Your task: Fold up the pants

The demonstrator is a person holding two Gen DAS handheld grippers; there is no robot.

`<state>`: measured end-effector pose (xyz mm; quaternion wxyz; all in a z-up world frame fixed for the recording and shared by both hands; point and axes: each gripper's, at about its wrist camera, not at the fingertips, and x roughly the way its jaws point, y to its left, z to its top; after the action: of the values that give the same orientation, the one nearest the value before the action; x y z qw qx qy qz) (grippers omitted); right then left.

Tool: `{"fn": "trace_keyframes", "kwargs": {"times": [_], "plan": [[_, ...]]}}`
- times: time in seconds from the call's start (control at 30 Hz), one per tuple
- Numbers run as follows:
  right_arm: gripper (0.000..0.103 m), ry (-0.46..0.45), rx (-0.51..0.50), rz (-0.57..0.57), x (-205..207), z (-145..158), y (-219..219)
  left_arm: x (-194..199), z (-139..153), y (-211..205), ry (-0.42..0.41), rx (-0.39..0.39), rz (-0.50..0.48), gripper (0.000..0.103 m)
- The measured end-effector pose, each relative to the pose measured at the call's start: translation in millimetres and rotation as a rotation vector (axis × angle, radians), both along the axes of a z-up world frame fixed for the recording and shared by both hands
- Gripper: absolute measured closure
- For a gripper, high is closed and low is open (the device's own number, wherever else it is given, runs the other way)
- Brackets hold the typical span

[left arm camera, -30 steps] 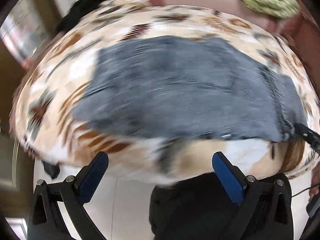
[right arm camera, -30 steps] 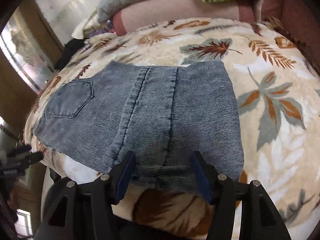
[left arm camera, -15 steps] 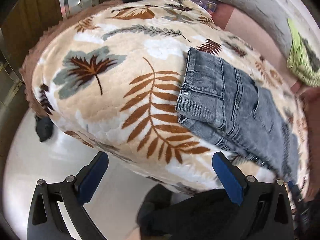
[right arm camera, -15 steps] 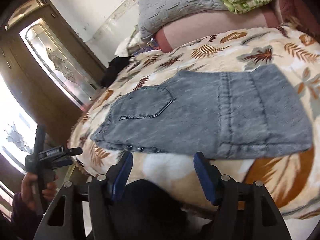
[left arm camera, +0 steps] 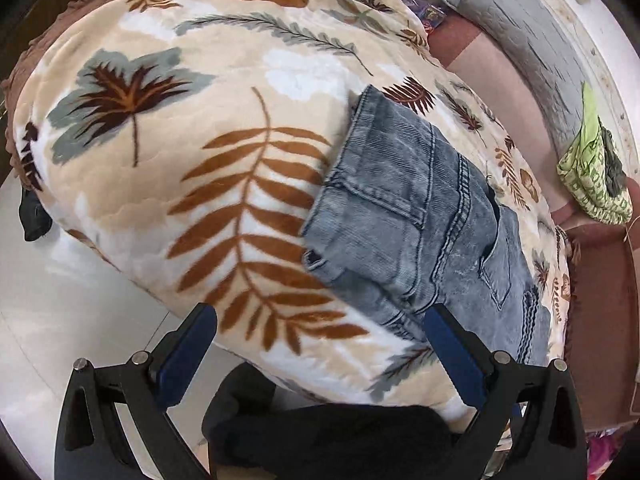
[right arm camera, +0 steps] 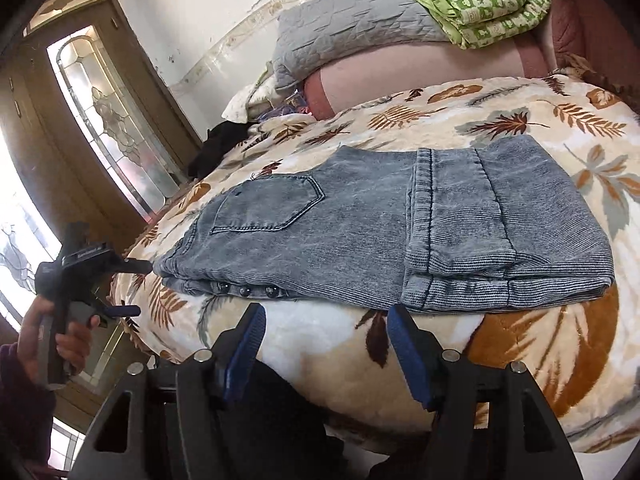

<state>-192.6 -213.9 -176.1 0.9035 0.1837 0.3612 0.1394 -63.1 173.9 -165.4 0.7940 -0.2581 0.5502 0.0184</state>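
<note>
The grey-blue denim pants (right arm camera: 380, 232) lie folded into a flat rectangle on the leaf-patterned blanket (right arm camera: 520, 344), back pocket up, waistband to the left. They also show in the left wrist view (left arm camera: 424, 232), at the right. My left gripper (left arm camera: 320, 340) is open and empty, held off the bed's edge left of the pants; it also shows in the right wrist view (right arm camera: 136, 288), in a hand by the waistband. My right gripper (right arm camera: 324, 332) is open and empty, just in front of the pants' near edge, apart from them.
A grey quilted pillow (right arm camera: 352, 36) and a green patterned cloth (right arm camera: 488, 4) lie at the head of the bed. A black garment (right arm camera: 220, 144) lies at the far left edge. A wooden glass-panelled door (right arm camera: 108, 120) stands left. White floor (left arm camera: 60, 300) is below.
Both grippers have drawn back from the pants toward the bed's edge. The left one swung left, off the waistband end. The pants stay folded and still.
</note>
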Motion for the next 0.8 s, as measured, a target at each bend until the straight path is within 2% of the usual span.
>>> {"fn": "trace_keyframes", "kwargs": {"times": [0.1,0.27,0.43,0.6,0.73,0.77,0.8], "plan": [[0.036,0.014,0.014,-0.001,1.9,-3.7,-2.3,12.4,-4.3,-3.6,0.004,0.036,0.014,0.0],[0.036,0.02,0.04,-0.016,4.0,-7.4,-8.0,30.7,-15.4,-4.1,0.034,-0.039,0.024,0.0],[0.036,0.026,0.048,-0.019,6.7,-6.7,-9.4,41.7,-16.4,-7.0,0.029,-0.036,0.021,0.0],[0.036,-0.014,-0.005,0.003,20.5,11.2,-2.0,48.4,-26.1,-9.3,0.044,-0.07,0.014,0.0],[0.036,-0.012,0.001,-0.008,44.9,22.9,-1.3,48.4,-25.6,-10.6,0.031,-0.069,-0.008,0.002],[0.037,-0.006,-0.008,-0.008,51.1,24.6,0.9,49.7,-24.9,-10.9,0.023,-0.08,-0.015,0.004],[0.044,0.001,-0.019,-0.002,59.2,26.1,4.2,51.0,-23.6,-11.6,0.014,-0.092,-0.022,0.008]]}}
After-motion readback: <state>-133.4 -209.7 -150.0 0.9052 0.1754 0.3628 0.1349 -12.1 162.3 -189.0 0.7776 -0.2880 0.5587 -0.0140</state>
